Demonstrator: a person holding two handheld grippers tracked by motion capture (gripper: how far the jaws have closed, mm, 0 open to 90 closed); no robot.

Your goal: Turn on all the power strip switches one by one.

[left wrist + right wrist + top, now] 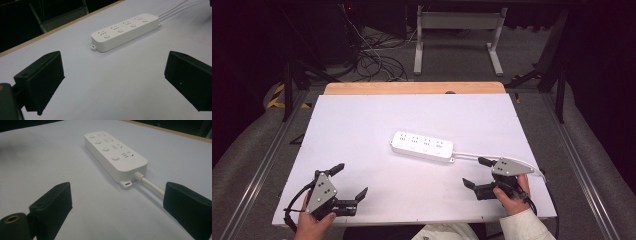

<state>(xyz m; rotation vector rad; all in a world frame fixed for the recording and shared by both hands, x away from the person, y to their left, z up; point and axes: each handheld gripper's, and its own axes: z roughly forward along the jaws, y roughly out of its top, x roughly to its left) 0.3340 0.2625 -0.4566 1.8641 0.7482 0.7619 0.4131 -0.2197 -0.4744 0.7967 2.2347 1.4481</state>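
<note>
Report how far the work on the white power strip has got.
Nothing looks done: the white four-socket power strip lies flat on the white table, sockets vacant. Left gripper and right gripper are open, apart from it. Reaching and handling remain.

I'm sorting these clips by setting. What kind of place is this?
Probably a lab or recording workspace: a white-topped work table with a white four-outlet power strip, loose black cables on the floor, and dark curtained surroundings.
</note>
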